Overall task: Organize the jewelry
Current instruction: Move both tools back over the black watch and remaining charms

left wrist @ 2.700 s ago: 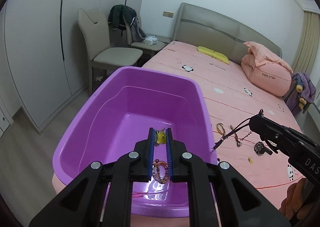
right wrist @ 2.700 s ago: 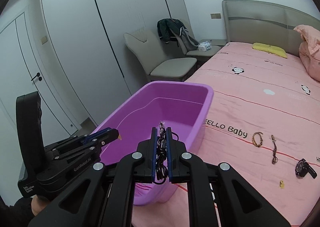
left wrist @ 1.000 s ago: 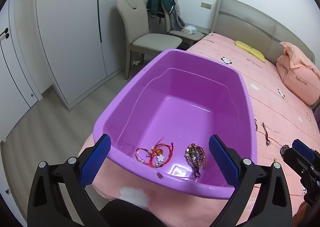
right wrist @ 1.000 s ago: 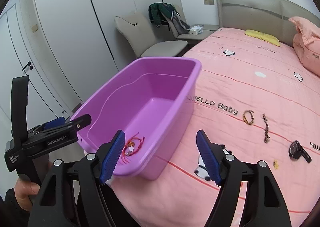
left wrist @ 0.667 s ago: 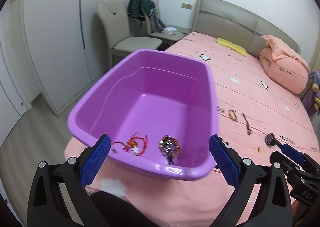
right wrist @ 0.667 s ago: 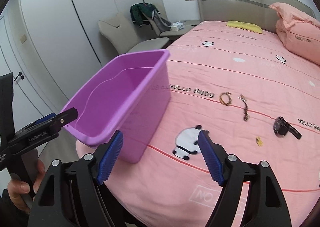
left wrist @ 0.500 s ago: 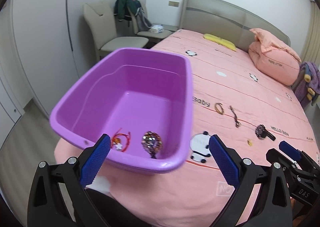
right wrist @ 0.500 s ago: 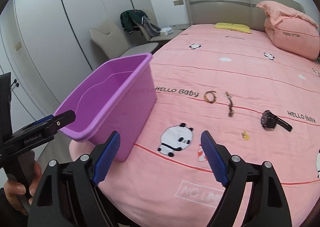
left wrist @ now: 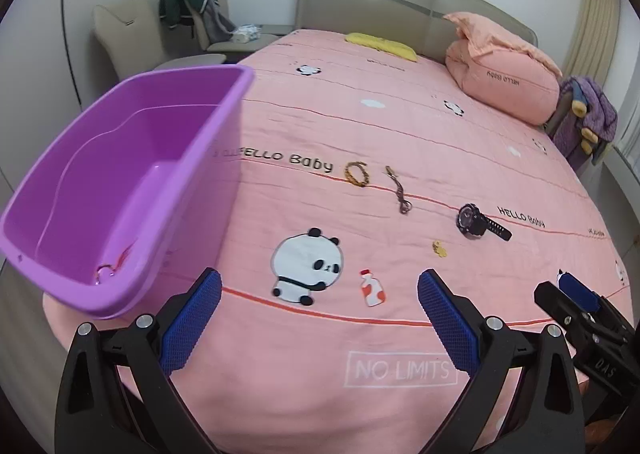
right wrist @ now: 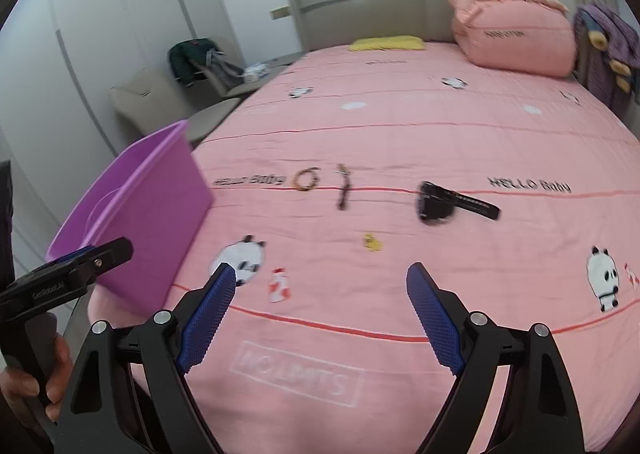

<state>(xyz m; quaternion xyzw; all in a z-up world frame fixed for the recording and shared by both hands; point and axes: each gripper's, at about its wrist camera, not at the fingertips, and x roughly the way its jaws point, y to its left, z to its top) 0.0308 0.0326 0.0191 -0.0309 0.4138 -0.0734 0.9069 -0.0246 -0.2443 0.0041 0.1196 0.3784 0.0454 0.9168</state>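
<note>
basin (left wrist: 120, 182) 1 | bracelet (left wrist: 357, 173) 1 | cord (left wrist: 400, 194) 1 | watch (left wrist: 476, 222) 1 | charm (left wrist: 439, 248) 1 | pillow (left wrist: 504, 86) 1

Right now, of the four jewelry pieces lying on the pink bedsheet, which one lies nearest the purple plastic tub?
The amber beaded bracelet, coiled in a ring beside the "Baby" print; the braided cord, black watch and small yellow charm all lie farther from the tub.

A pink pillow (left wrist: 502, 82) lies against the grey headboard (left wrist: 400, 10), with a yellow cushion (left wrist: 380, 44) beside it. Left of the headboard stands a beige chair (left wrist: 124, 38), then a dark jacket (left wrist: 180, 2).
</note>
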